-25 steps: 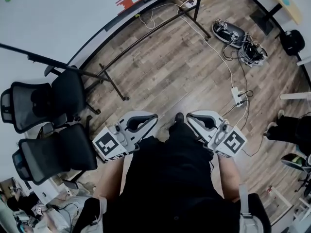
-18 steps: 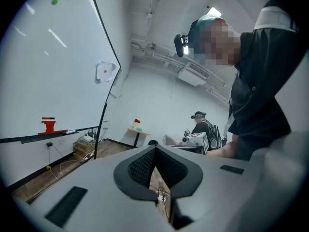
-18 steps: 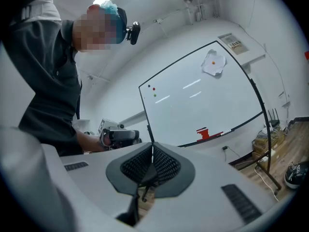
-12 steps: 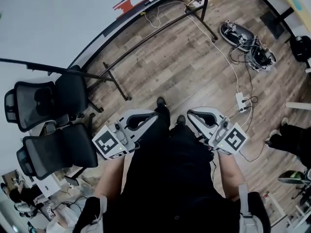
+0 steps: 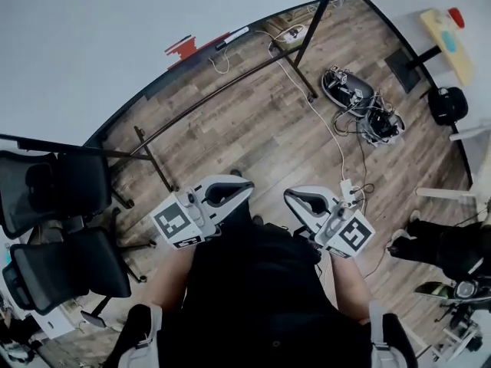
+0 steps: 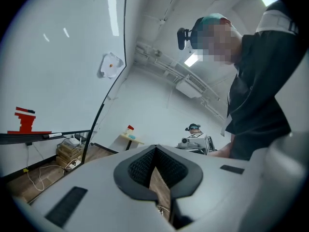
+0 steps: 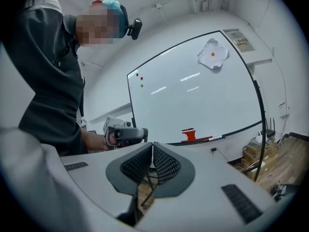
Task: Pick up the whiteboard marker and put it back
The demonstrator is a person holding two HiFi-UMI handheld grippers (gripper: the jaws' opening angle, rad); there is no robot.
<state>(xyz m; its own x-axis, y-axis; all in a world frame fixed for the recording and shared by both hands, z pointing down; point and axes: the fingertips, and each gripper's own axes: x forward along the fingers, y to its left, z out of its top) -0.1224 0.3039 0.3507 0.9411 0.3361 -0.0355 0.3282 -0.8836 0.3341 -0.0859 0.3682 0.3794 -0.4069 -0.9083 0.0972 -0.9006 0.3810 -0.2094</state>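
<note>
Shells of left gripper (image 5: 247, 185) and right gripper (image 5: 288, 195) showing light grey. The fingers (image 6: 140, 170) showing black mesh texture. The cubes (image 5: 178, 225) carrying black-and-white square markers. The floor (image 5: 245, 121) showing brown wood-grain planks. The whiteboard (image 5: 92, 44) appearing white, black-framed. Barrel of whiteboard marker (image 5: 232, 37) showing white, cap dark. The chairs (image 5: 54, 198) appearing black. Person's clothing (image 5: 261, 297) appearing black.

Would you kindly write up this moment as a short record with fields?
Left claw: shut, empty
Right claw: shut, empty
Whiteboard marker: lying on the whiteboard ledge, beside a red block
Task stage: marker not yet picked up
Surroundings: wood floor; black chairs at the head view's left
</note>
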